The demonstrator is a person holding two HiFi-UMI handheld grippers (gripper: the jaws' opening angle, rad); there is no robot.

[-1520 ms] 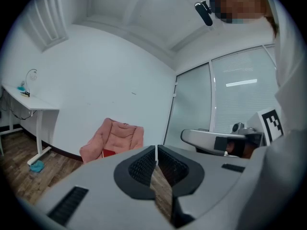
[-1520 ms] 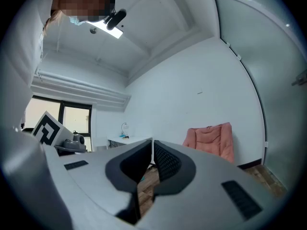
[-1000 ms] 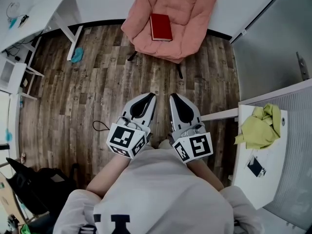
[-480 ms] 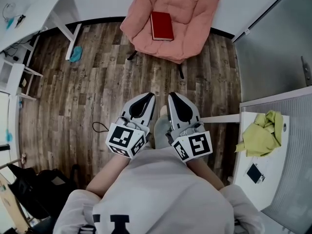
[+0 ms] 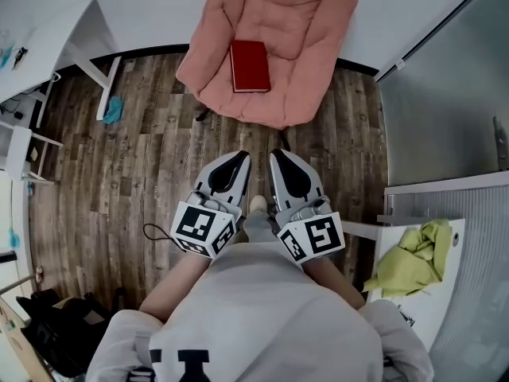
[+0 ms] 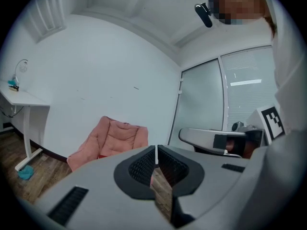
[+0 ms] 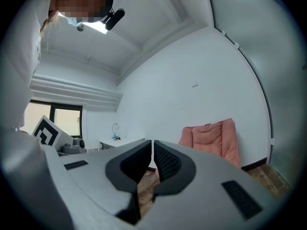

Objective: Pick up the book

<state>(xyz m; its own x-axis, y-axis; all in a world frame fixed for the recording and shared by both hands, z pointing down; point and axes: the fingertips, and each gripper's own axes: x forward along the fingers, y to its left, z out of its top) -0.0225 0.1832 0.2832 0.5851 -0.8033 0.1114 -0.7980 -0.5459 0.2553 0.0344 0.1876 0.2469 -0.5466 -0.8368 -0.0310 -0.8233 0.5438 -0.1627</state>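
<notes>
A dark wood plank floor (image 5: 151, 157) is seen across most of the head view, bounded at the top by a white wall (image 5: 159, 6) with a black skirting strip. A pink padded chair (image 5: 294, 38) is set against that wall, upper centre. A white desk (image 5: 48, 46) is noted at the upper left, one of its legs on the planks. A white table (image 5: 433, 309) is noted at the lower right edge. The person's grey shirt (image 5: 254, 317) fills the bottom of the view. The left gripper (image 5: 238, 157) and the right gripper (image 5: 278, 156) are held side by side in front of the body, close to each other, both pointed toward the chair and well apart from it. In each gripper view the two jaws are seen pressed together with nothing between them. A black bag (image 5: 60, 333) is noted on the floor at the lower left. A crumpled yellow-green cloth (image 5: 409, 261) is lying on the table. The book (image 5: 249, 66), red and closed, is lying flat on the chair seat, left of the seat's middle, untouched by either gripper. A small teal object (image 5: 113, 110) is noted on the floor just beside the desk leg. A thin black cable loop (image 5: 155, 233) is noted on the planks near the left gripper's marker cube (image 5: 203, 228).
</notes>
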